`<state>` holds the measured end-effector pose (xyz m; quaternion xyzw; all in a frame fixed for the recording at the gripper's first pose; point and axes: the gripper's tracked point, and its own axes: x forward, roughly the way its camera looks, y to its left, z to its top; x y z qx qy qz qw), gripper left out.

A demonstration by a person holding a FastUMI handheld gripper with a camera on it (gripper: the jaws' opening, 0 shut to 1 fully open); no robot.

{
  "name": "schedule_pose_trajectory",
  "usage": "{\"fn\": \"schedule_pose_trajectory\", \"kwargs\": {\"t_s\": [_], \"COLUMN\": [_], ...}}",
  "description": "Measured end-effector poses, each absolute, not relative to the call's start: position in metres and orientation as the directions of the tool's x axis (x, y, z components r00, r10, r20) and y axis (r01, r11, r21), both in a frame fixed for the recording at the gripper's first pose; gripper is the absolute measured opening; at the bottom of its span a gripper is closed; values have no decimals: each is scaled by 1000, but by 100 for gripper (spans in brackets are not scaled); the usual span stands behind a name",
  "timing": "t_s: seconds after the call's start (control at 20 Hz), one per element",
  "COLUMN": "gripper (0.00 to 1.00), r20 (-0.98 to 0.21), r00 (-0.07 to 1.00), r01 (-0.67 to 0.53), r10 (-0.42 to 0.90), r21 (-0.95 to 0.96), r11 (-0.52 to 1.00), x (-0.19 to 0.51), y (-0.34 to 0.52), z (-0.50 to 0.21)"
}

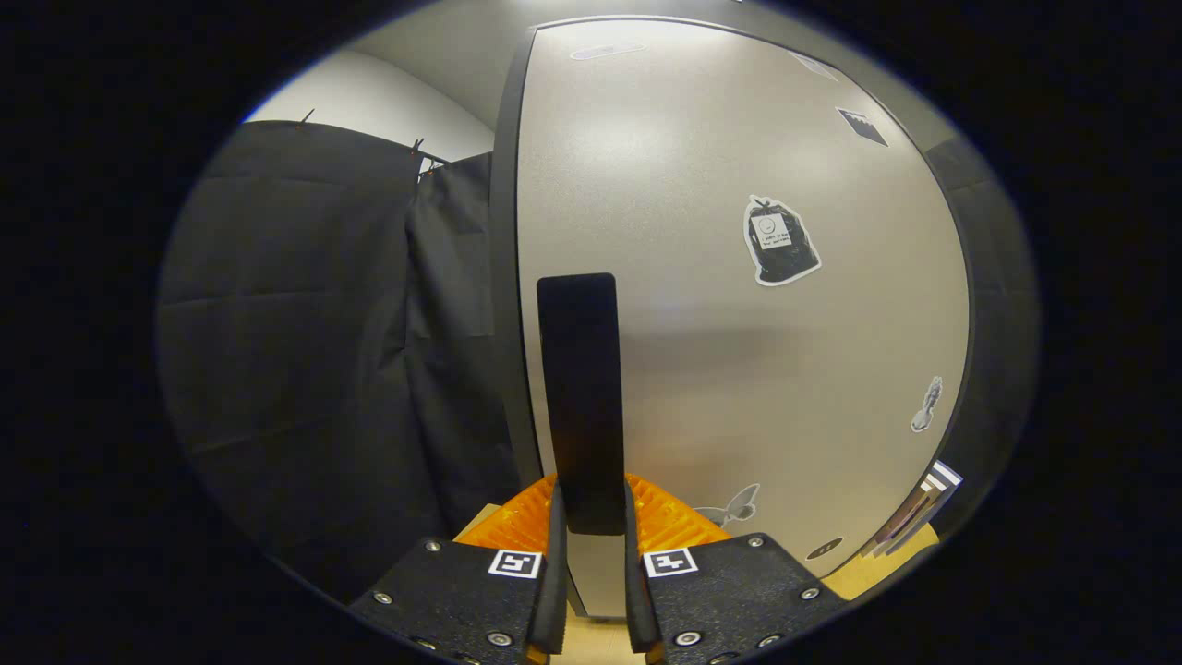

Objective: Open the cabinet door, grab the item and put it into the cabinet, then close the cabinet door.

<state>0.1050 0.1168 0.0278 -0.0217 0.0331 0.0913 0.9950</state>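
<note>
- A silver-grey cabinet door [702, 277], matte and faintly speckled, with a dark frame edge, stands directly ahead of the gripper [591, 591].
- A tall black vertical handle [580, 397] on the door sits between the two fingers, whose pads press on its lower end from both sides (a firm clamp).
- Stickers dot the door: a black rubbish-bag sticker [780, 242] carries a small white label, its writing too small to read.
- Black cloth hangs beside the door.

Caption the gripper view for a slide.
Hand-held gripper closed on the black handle of the grey cabinet door, stickers scattered across its face.
</note>
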Motion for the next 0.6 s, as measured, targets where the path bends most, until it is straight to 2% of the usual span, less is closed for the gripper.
{"fn": "schedule_pose_trajectory", "kwargs": {"t_s": [0.25,0.6], "gripper": [25,25], "r20": [-73,-119], "r00": [965,891], "r01": [-256,-447], "r10": [253,438], "r21": [-34,-65], "r11": [966,892], "x": [80,39], "y": [113,103], "z": [25,27]}}
